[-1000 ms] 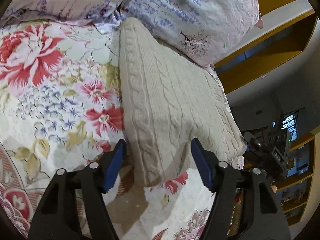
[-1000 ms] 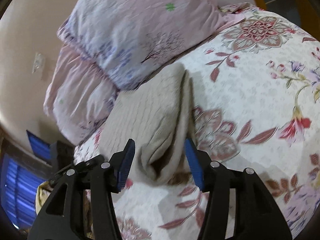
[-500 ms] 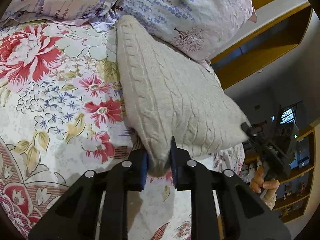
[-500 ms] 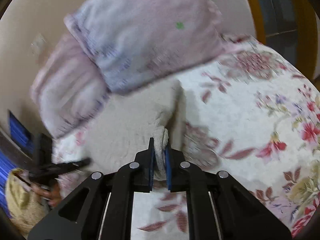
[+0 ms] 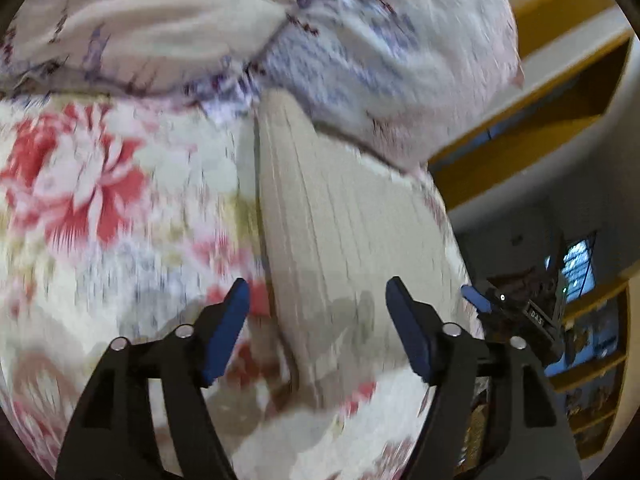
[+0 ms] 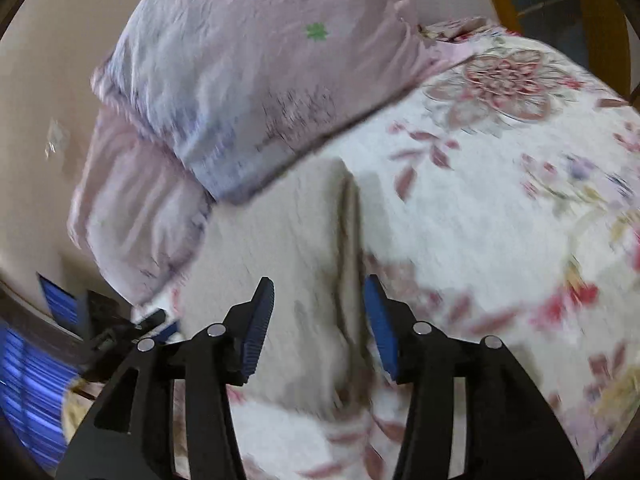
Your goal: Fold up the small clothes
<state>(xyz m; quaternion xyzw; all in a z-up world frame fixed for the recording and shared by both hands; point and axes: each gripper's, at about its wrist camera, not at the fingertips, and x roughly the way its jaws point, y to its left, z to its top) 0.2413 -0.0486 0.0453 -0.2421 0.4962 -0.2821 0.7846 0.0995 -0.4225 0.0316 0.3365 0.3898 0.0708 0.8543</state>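
Note:
A folded beige cable-knit garment lies flat on the floral bedspread, its far end against the pillows. My left gripper is open and empty, its jaws standing apart over the garment's near left corner. In the right wrist view the same beige garment lies on the bedspread, and my right gripper is open and empty over its near right edge. The right gripper also shows in the left wrist view, and the left gripper shows in the right wrist view.
Two pale lilac printed pillows lie at the head of the bed, right behind the garment. Yellow wooden shelving stands beyond the bed's far side. The bed's edge drops off by the other gripper.
Both grippers had shut on the garment's near corners half a second ago. Now both have opened and let go, and the garment lies flat closer to the pillows.

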